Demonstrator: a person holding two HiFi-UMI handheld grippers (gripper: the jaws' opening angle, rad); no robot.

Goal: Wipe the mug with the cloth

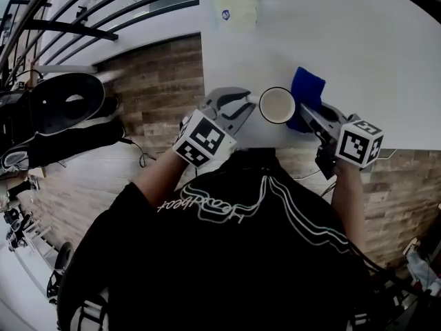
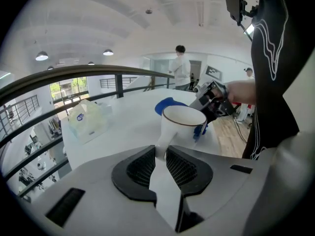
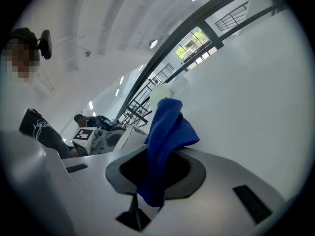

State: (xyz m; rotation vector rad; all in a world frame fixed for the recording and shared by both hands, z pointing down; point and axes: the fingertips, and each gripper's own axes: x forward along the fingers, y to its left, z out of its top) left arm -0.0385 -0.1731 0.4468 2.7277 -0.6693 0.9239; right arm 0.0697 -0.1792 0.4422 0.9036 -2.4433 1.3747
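A white mug [image 1: 277,105] with a dark rim stands near the front edge of the white table [image 1: 358,54]. My left gripper [image 1: 242,107] is shut on the mug's handle [image 2: 161,149], and the cup [image 2: 181,124] stands just beyond its jaws. My right gripper [image 1: 308,118] is shut on a blue cloth [image 1: 306,95], which lies against the mug's right side. In the right gripper view the cloth [image 3: 165,141] rises in a fold between the jaws, and the mug [image 3: 132,137] shows only as a white sliver to its left.
A pale plastic packet [image 1: 236,5] lies at the far left of the table. The table's front edge [image 1: 386,149] runs just under both grippers. A dark railing [image 2: 74,80] runs beyond the table. People stand in the background.
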